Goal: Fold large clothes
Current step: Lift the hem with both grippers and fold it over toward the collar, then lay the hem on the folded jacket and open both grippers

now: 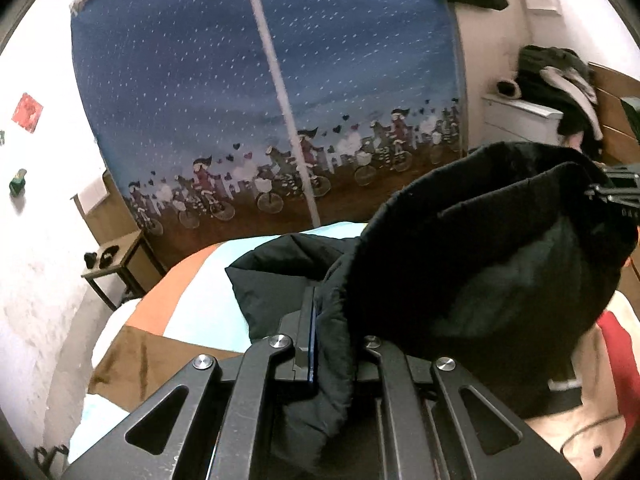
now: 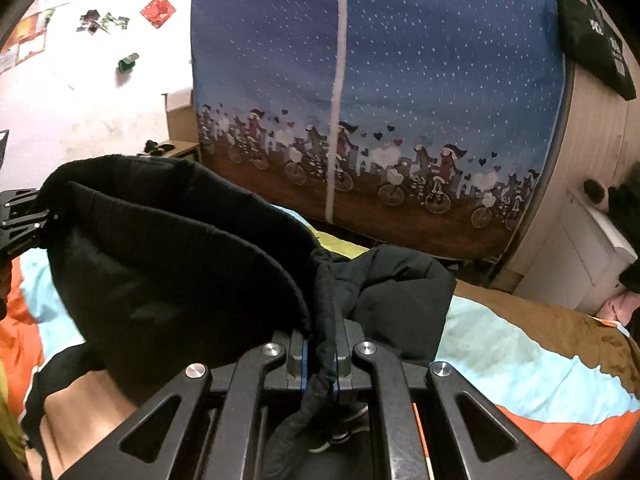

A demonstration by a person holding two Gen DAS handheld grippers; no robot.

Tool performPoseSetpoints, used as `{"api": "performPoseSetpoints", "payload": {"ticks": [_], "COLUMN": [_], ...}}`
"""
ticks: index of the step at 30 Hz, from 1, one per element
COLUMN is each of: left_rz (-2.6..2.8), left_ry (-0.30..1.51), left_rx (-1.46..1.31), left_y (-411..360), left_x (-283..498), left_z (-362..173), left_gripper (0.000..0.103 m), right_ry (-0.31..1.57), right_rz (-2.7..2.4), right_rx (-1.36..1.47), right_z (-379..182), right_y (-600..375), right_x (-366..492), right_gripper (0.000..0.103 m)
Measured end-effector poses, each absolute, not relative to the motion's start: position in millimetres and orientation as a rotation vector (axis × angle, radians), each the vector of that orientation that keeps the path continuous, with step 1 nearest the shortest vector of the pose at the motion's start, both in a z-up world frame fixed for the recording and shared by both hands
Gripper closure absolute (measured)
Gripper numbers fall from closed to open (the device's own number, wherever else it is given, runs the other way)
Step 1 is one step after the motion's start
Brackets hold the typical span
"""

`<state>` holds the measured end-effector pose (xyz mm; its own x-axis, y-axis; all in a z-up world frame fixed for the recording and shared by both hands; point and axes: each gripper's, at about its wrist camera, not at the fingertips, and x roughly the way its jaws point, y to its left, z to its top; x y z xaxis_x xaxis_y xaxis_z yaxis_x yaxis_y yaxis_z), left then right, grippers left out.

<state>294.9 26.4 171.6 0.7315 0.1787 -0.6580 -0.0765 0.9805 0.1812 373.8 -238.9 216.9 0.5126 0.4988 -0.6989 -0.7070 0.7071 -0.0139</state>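
Observation:
A large black padded garment [image 1: 500, 264] hangs stretched between my two grippers above a bed. My left gripper [image 1: 326, 320] is shut on one edge of it, the cloth bunched between the fingers and spilling down over the jaws. My right gripper [image 2: 320, 344] is shut on the opposite edge of the black garment [image 2: 180, 264], a rolled hem pinched between its pads. Each view shows the other gripper at the garment's far end: the right gripper [image 1: 612, 192] and the left gripper [image 2: 24, 220]. Part of the garment trails onto the bed beyond the fingers.
The bed [image 2: 520, 364] has a cover in orange, pale blue and brown patches. Behind it stands a blue fabric wardrobe [image 1: 260, 100] printed with cyclists. A small wooden side table [image 1: 120, 264] stands at the left wall. A white cabinet [image 2: 580, 256] piled with dark clothes is at the right.

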Motion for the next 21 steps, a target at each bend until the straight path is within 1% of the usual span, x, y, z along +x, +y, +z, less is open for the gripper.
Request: {"api": "performPoseSetpoints", "payload": {"ticks": [8, 14, 18, 20, 21], "left_rz": [0.171, 0.187, 0.183, 0.176, 0.174], "left_ry": [0.778, 0.823, 0.836, 0.838, 0.839], "left_rx": [0.131, 0.088, 0.054, 0.015, 0.003], "left_y": [45.8, 60.3, 65.6, 69.6, 70.3], "left_x": [346.9, 370.2, 376.4, 377.2, 377.2], "left_z": [135.0, 103.0, 93.8, 91.7, 92.3], "left_gripper": [0.098, 0.098, 0.098, 0.098, 0.097], "right_ry": [0.766, 0.785, 0.790, 0.793, 0.795], "right_rz": [0.687, 0.672, 0.676, 0.679, 0.677], "right_rx": [-0.320, -0.327, -0.337, -0.329, -0.326], "right_z": [180.5, 157.2, 147.3, 143.9, 142.9], "right_y": [-220.0, -207.6, -201.7, -202.0, -202.3], "right_x": [411.1, 428.1, 434.6, 437.3, 438.6], "right_gripper": [0.095, 0.093, 0.090, 0.087, 0.084]}}
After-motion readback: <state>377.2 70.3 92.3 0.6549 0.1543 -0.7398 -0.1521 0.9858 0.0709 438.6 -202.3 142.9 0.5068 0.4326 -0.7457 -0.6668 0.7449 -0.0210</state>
